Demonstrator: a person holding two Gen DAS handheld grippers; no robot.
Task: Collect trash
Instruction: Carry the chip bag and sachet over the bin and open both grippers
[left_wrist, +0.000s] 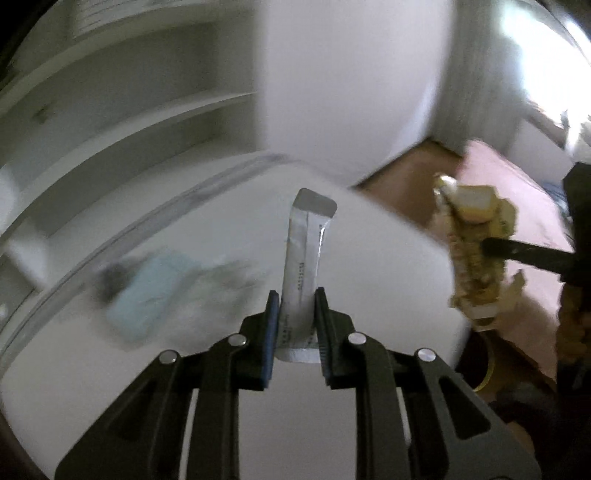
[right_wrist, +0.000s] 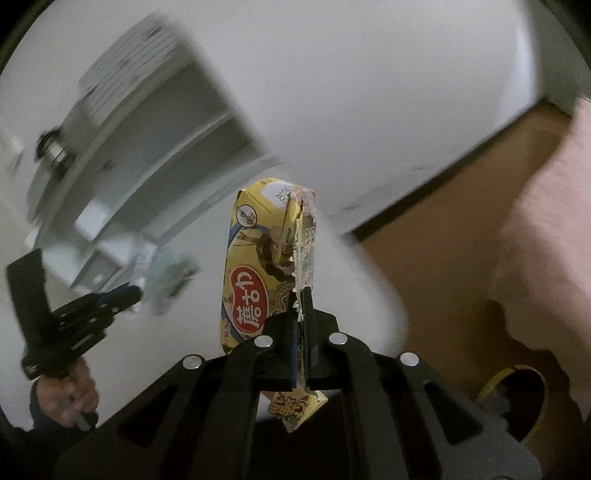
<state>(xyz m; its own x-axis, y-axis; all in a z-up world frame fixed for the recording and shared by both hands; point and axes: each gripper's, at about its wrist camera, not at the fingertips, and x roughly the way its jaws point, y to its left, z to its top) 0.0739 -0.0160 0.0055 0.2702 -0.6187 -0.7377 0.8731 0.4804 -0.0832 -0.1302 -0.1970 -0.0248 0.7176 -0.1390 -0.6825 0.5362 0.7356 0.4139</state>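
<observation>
Table (left_wrist: 369, 251) lay white beneath both grippers. Right gripper (right_wrist: 301, 295) clenched a torn yellow box (right_wrist: 258, 266) rising beyond its jaws; left gripper (left_wrist: 295, 295) pinched a silver packet (left_wrist: 304, 258) upright between its own.

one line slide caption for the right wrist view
Right gripper shut on a torn yellow snack box above the white table.

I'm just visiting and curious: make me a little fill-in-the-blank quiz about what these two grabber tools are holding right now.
1. The left gripper is shut on a slim ____-coloured stick packet.
2. The right gripper pinches a torn snack box that is mostly ____.
3. Both pieces of trash are held above a ____ table.

Missing words: silver; yellow; white
</observation>
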